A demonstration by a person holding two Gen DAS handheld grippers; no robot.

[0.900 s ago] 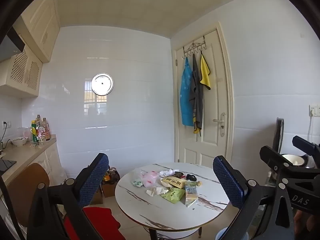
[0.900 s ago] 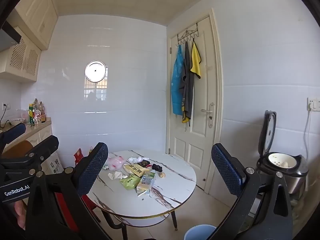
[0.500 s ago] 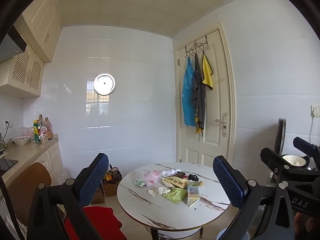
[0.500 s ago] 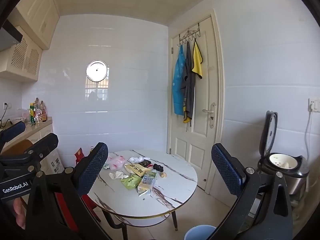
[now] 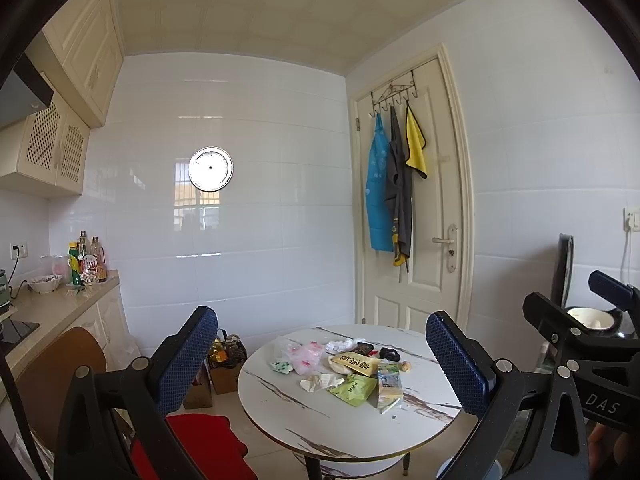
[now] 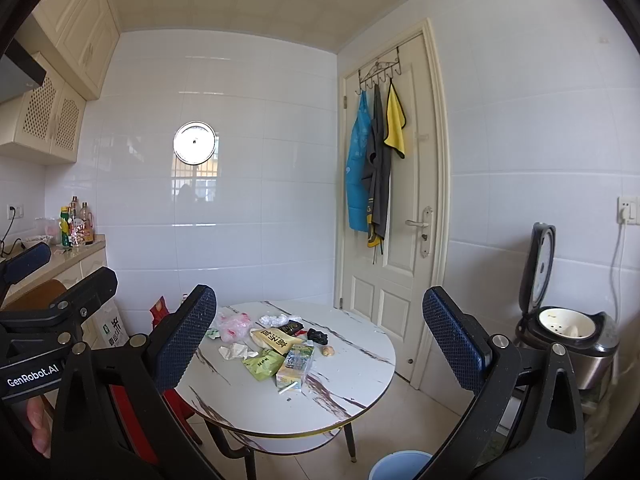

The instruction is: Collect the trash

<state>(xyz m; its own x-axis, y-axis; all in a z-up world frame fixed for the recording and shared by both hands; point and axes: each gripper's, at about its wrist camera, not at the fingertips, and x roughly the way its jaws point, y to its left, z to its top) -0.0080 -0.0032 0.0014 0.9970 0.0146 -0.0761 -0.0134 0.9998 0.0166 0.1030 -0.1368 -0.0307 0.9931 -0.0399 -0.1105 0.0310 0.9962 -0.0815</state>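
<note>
A round white marble-pattern table (image 5: 304,420) (image 6: 340,396) carries a pile of trash: a green snack bag (image 5: 354,389) (image 6: 262,365), a yellow packet (image 5: 354,363) (image 6: 276,339), a drink carton (image 5: 389,385) (image 6: 294,368), a pink plastic bag (image 5: 306,358) (image 6: 234,326), crumpled tissue (image 5: 320,382) (image 6: 236,351) and dark wrappers (image 5: 390,354) (image 6: 318,335). My left gripper (image 5: 316,354) and my right gripper (image 6: 318,334) are both open and empty, held well back from the table. A blue bin (image 6: 400,466) stands on the floor under the table's near right edge.
A chair with a red cushion (image 5: 204,444) stands left of the table. A kitchen counter (image 5: 52,312) with bottles runs along the left wall. An open rice cooker (image 6: 568,332) stands at the right. A closed door (image 6: 400,220) with hanging cloths is behind the table.
Both views have drifted slightly, the table sitting a little further right in each. Both grippers stay open and empty.
</note>
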